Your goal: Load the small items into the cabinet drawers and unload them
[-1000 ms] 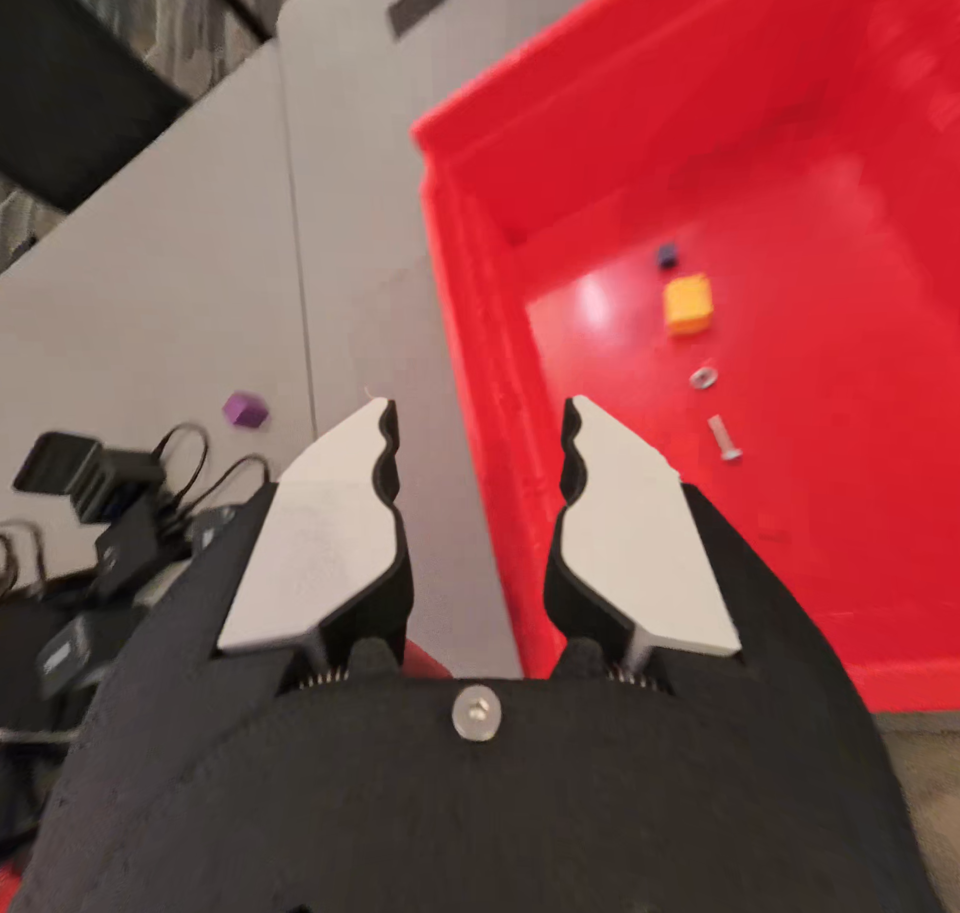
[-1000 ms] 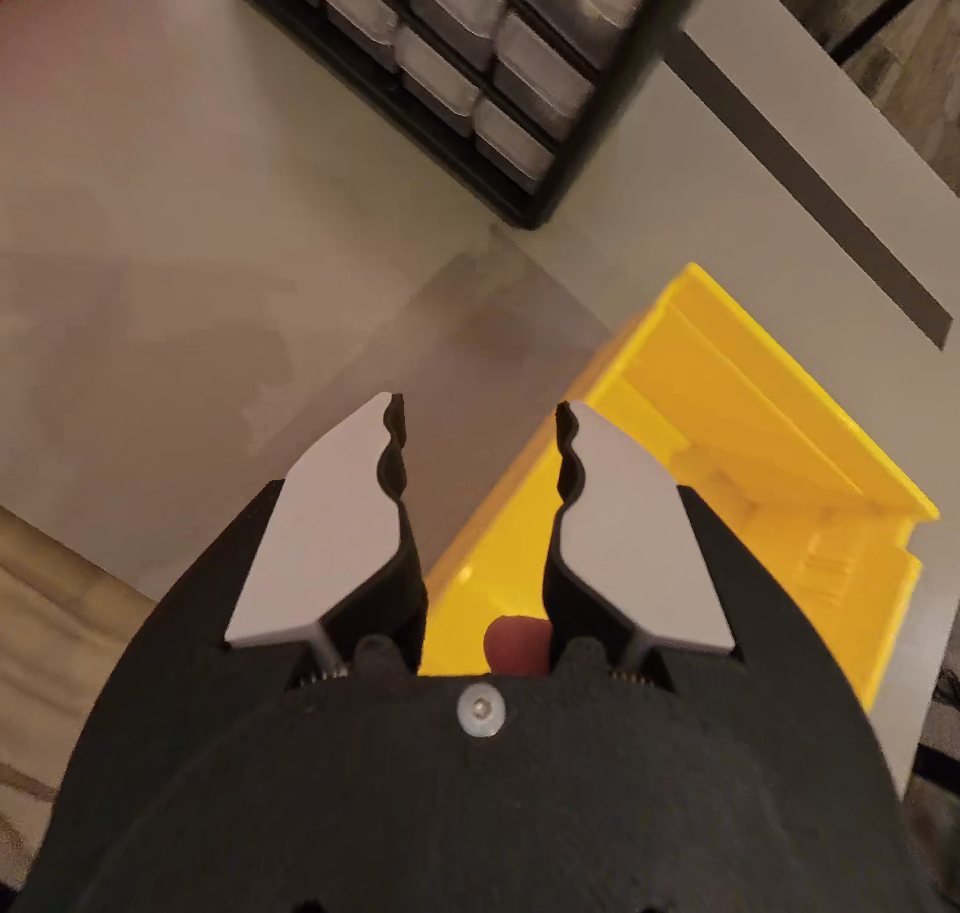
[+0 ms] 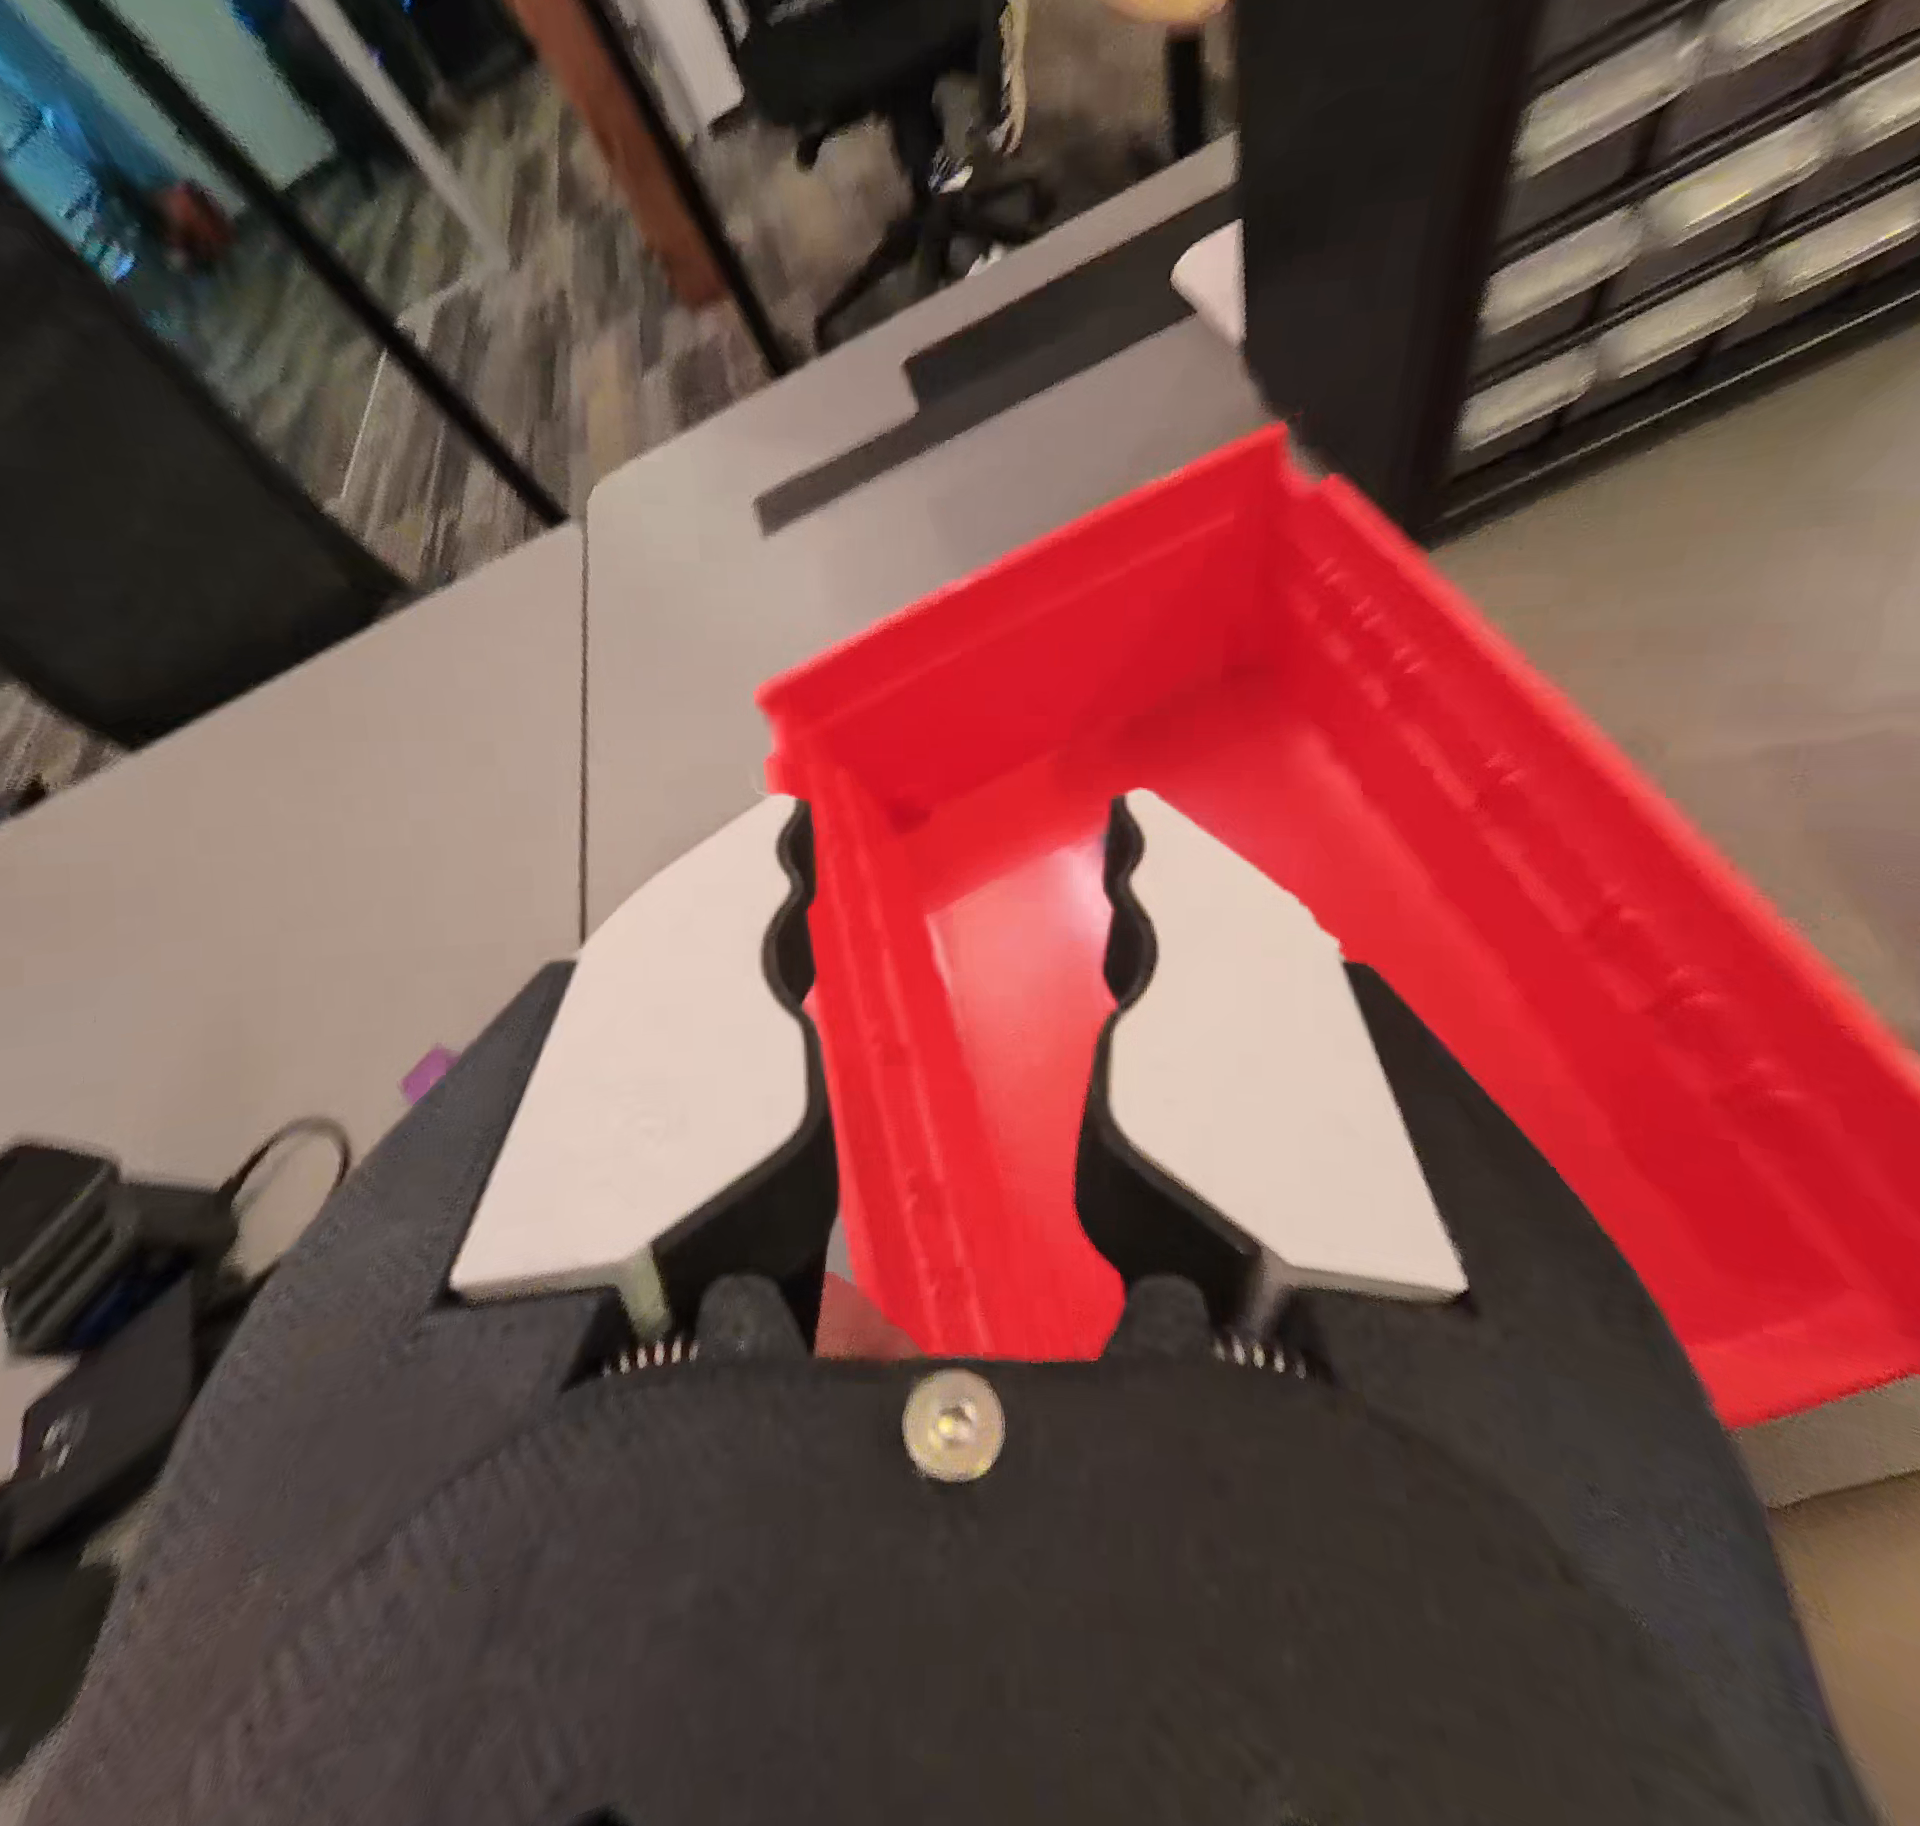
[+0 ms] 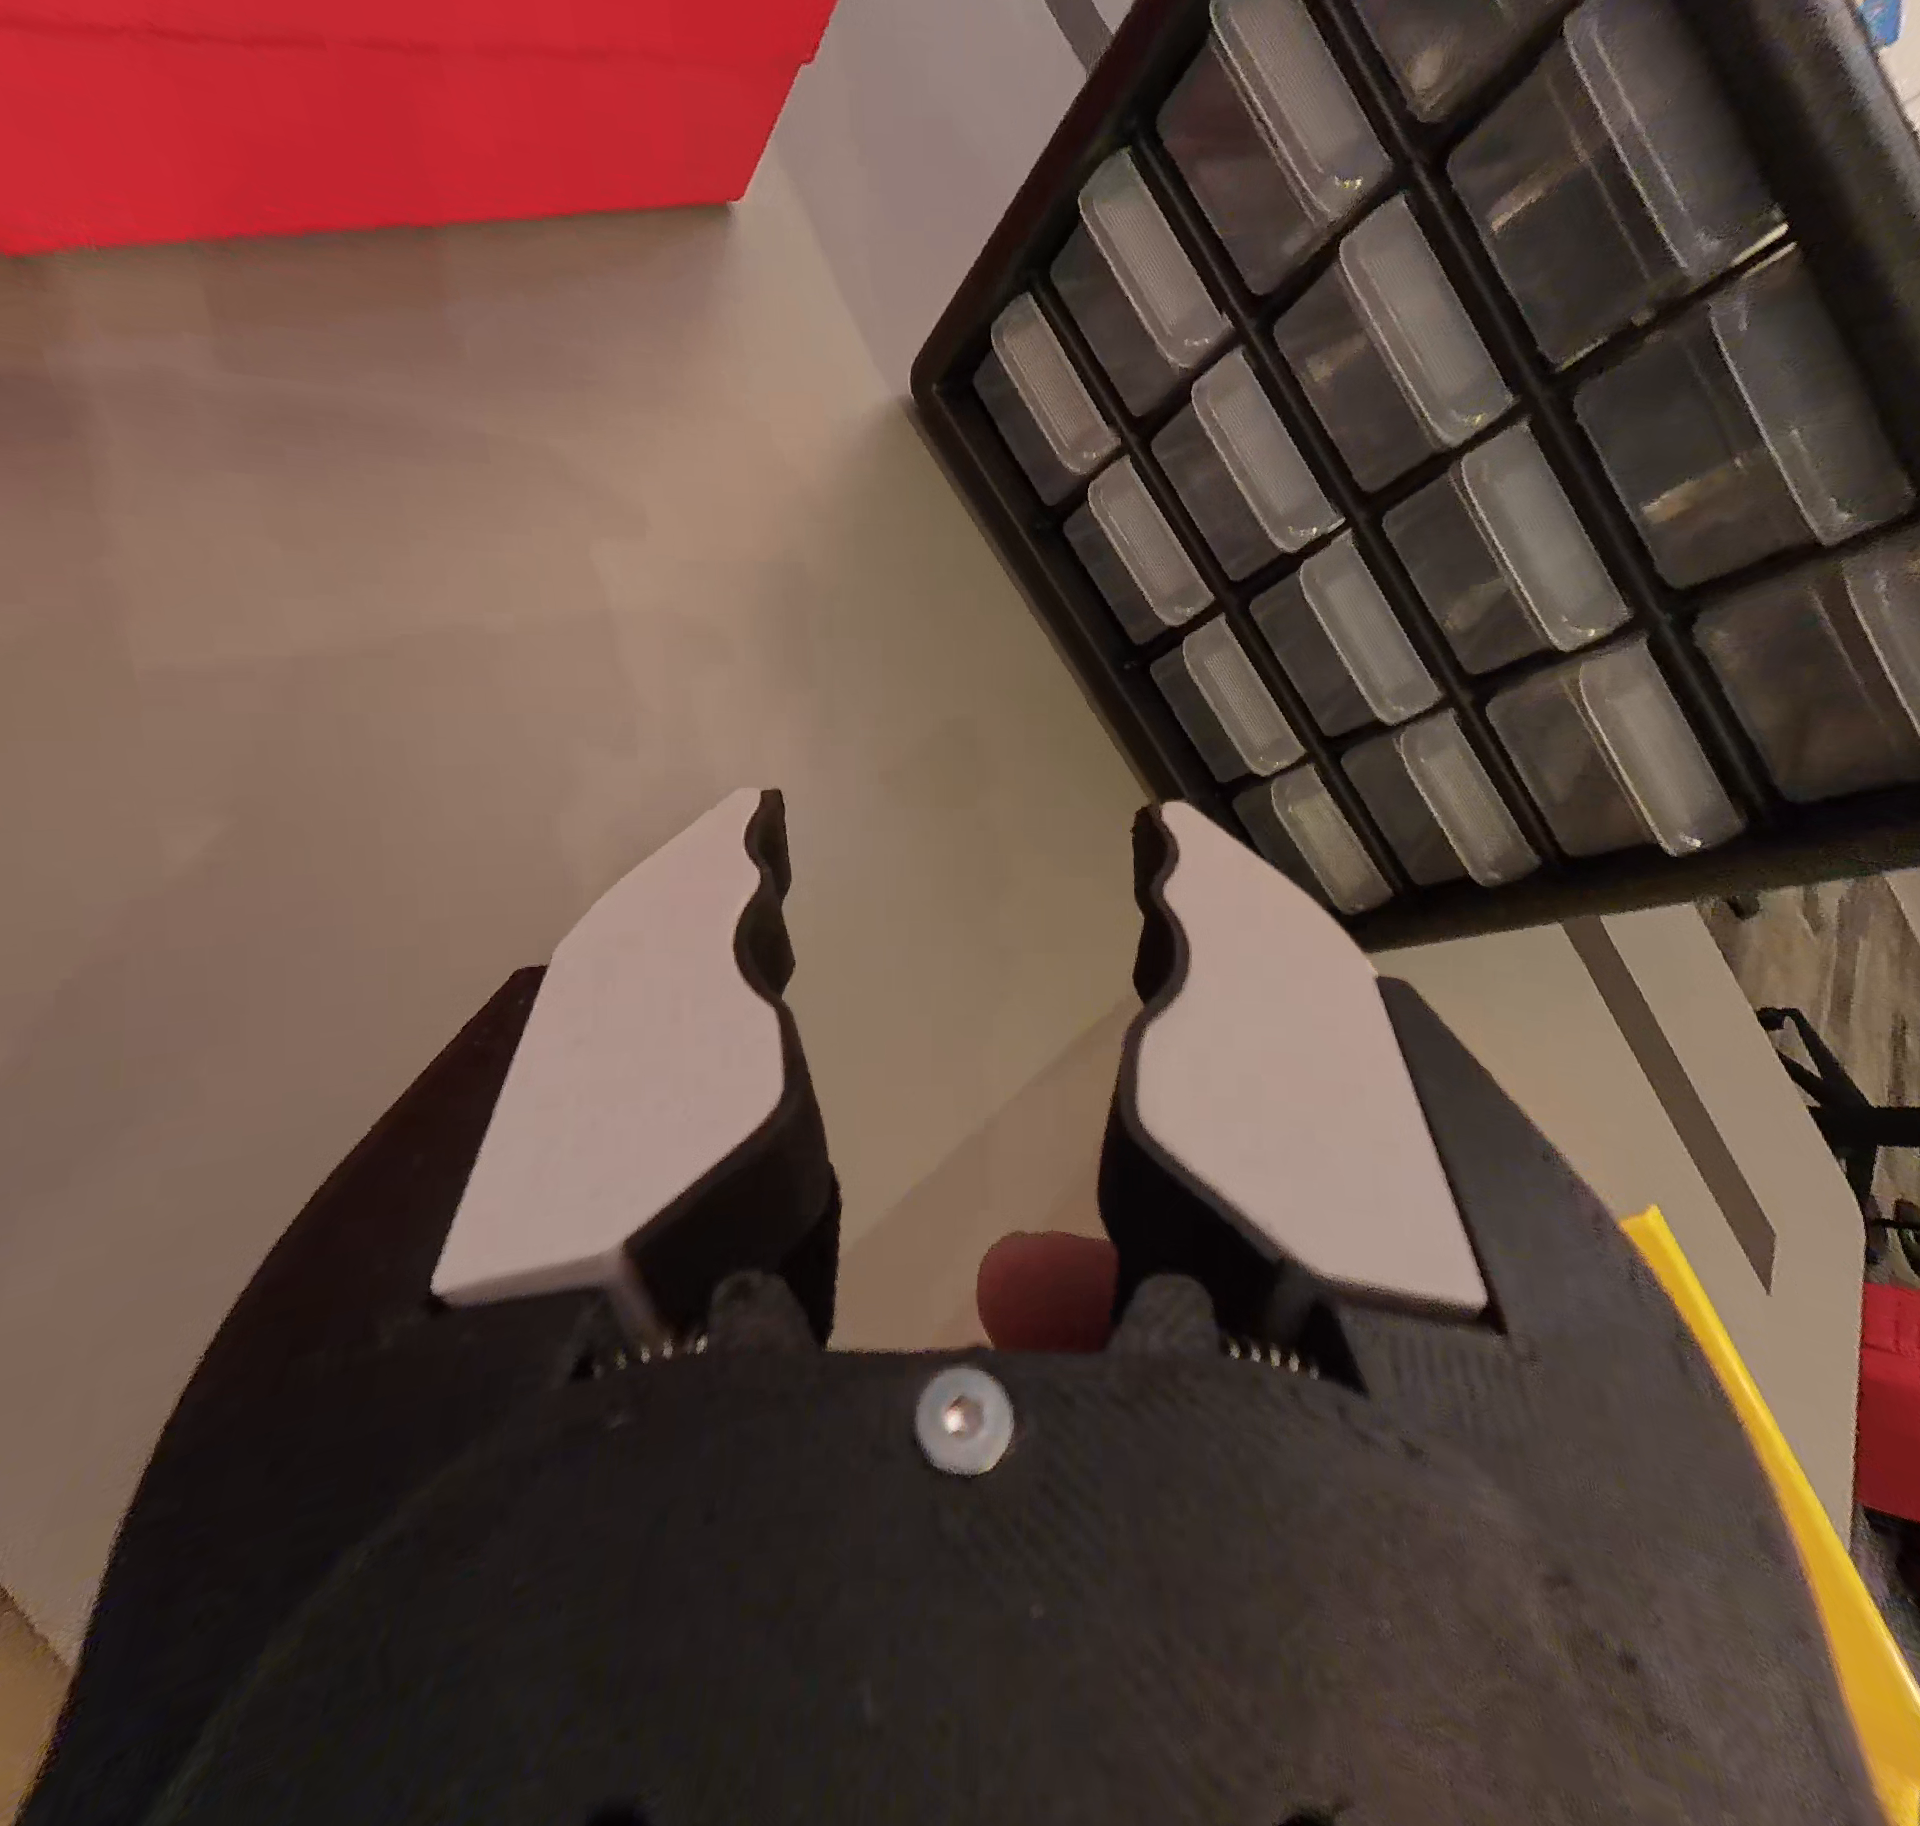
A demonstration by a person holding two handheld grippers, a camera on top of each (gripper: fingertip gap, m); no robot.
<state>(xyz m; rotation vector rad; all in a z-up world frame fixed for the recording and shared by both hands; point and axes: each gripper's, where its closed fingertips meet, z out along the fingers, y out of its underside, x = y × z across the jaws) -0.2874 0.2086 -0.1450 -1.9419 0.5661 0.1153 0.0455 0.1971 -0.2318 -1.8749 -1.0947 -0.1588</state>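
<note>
Shifted since the earlier frame — both views now take in the drawer cabinet (image 4: 1455, 405).

Left wrist view: left gripper (image 3: 956, 810), fingers wide apart and empty, above the near wall of the red bin (image 3: 1558, 893); a purple block (image 3: 428, 1078) lies on the grey table (image 3: 260, 893).

Right wrist view: right gripper (image 4: 956, 810), fingers wide, empty — above bare table, drawers all closed; the yellow bin (image 4: 1725, 1464) shows at the right edge.

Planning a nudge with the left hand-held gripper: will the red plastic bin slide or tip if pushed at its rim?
The red plastic bin probably slides rather than tips: it looks low, wide and flat-bottomed on the smooth grey table. Likely light, since the visible part looks empty. Its ribbed walls suggest reasonable stiffness.
</note>
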